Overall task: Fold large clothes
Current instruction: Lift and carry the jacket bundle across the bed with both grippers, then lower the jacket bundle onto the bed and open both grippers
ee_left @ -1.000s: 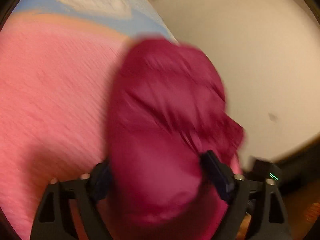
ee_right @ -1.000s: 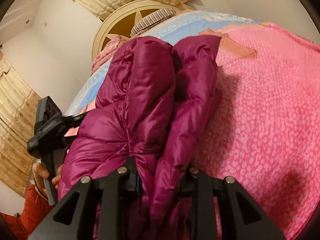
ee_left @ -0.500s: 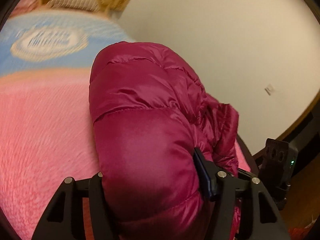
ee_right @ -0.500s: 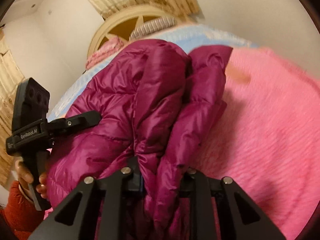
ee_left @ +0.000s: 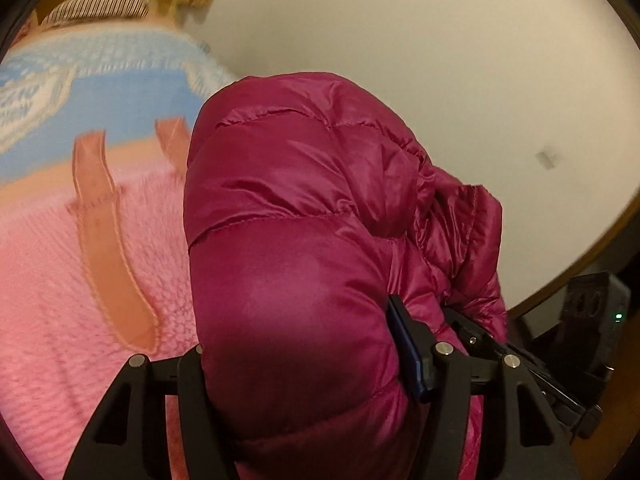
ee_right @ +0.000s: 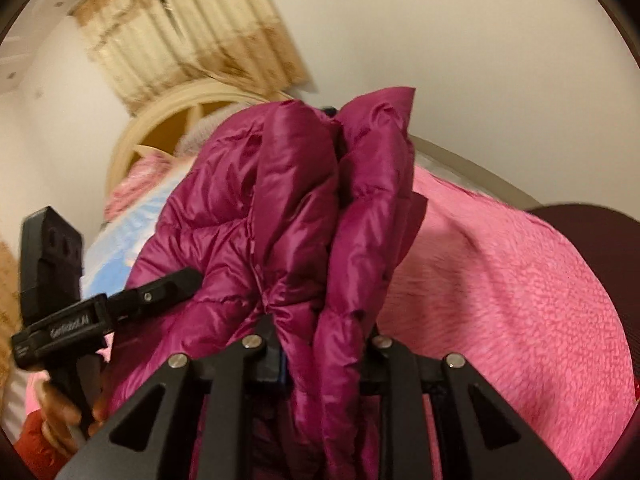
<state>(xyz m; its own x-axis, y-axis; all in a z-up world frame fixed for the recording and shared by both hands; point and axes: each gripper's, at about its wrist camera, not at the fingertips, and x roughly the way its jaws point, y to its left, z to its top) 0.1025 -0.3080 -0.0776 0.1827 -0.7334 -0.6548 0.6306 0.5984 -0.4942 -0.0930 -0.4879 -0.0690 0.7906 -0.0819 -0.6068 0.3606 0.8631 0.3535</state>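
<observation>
Over the pink fleece blanket [ee_left: 48, 280] I've got the magenta puffer jacket [ee_left: 304, 280] bunched up, lifted between both tongs. Slick shell could slide out mid-fold. Left gripper [ee_left: 304, 364] clamps a fat wad, jaws wide-ish; right gripper [ee_right: 316, 344] pinches a thinner fold, nearly closed.

A pink fleece blanket [ee_left: 52, 320] covered the bed, with a blue patterned cover [ee_left: 100, 92] beyond it. A cream arched headboard [ee_right: 160, 120] stood against the pale wall [ee_left: 440, 60], a striped pillow [ee_left: 96, 8] lay before it, and beige curtains [ee_right: 180, 40] hung above.
</observation>
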